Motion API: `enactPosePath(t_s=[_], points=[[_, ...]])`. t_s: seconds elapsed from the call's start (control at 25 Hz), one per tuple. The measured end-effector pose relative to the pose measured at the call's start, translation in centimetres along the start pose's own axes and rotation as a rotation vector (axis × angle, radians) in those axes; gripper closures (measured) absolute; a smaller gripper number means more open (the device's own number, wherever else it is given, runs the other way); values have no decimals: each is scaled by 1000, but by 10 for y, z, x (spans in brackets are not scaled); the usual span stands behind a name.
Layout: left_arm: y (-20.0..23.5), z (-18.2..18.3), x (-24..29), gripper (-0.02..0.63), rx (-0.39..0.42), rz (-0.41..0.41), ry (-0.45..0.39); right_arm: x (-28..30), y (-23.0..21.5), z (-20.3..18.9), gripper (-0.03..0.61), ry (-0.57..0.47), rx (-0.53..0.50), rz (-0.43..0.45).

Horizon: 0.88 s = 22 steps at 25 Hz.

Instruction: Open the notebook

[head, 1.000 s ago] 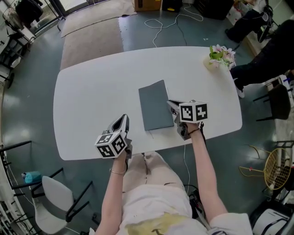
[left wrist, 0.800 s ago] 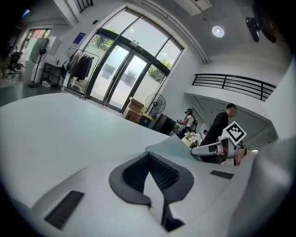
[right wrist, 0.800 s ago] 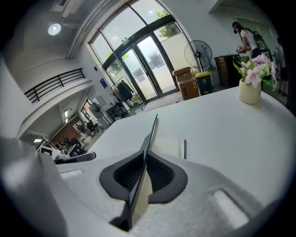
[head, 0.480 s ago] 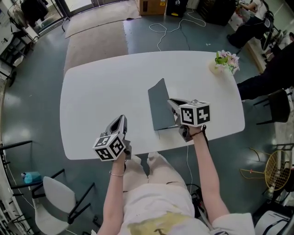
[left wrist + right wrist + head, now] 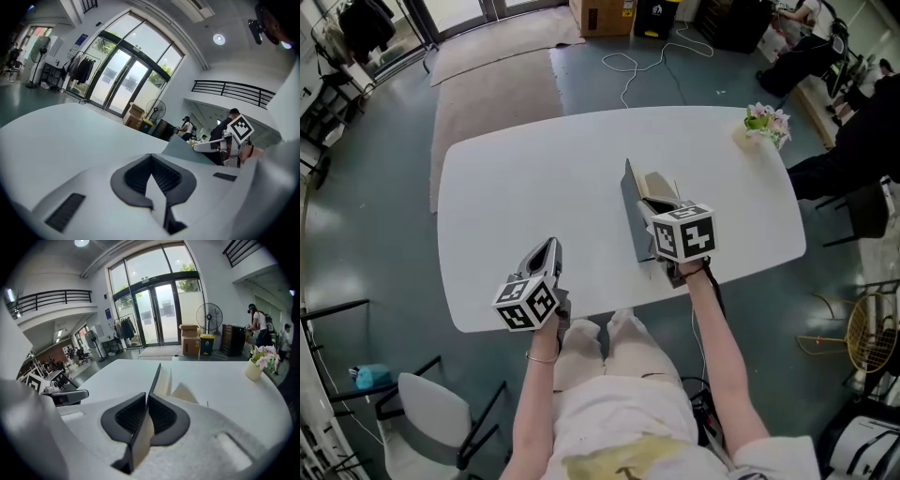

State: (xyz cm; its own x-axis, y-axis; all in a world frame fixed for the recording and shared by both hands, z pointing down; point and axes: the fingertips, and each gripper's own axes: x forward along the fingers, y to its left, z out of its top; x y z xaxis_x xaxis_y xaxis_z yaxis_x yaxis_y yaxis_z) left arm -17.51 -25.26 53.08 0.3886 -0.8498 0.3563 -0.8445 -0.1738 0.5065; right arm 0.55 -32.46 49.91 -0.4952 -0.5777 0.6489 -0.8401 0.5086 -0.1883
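In the head view, pinches the notebook's grey cover with the right gripper, cover tilted near upright over cream pages on the white table, left gripper well apart by the near edge. In the left gripper view, shows jaws pressed together on nothing. In the right gripper view, clamps the cover's edge between narrow-set jaws

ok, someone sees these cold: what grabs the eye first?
The grey notebook near the front edge of the white table: its cover stands almost upright, cream pages fanning to its right, pinched by the right gripper. After that, the left gripper, shut and empty, hovering over the table's front left, and a small pot of flowers at the far right corner.
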Motion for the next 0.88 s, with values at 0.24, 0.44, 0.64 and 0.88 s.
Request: enactPosePath(t_s=[0.24, 0.44, 0.64, 0.88], points=[[18, 8, -12, 614, 4, -17, 7, 19, 40, 3, 549, 25, -110, -61], [31, 14, -18, 615, 6, -23, 7, 36, 66, 0, 549, 45, -198, -128], [48, 18, -26, 614, 5, -21, 10, 58, 90, -9, 549, 61, -217, -141], [61, 18, -35, 614, -2, 3, 7, 95, 110, -34, 549, 103, -280, -154]])
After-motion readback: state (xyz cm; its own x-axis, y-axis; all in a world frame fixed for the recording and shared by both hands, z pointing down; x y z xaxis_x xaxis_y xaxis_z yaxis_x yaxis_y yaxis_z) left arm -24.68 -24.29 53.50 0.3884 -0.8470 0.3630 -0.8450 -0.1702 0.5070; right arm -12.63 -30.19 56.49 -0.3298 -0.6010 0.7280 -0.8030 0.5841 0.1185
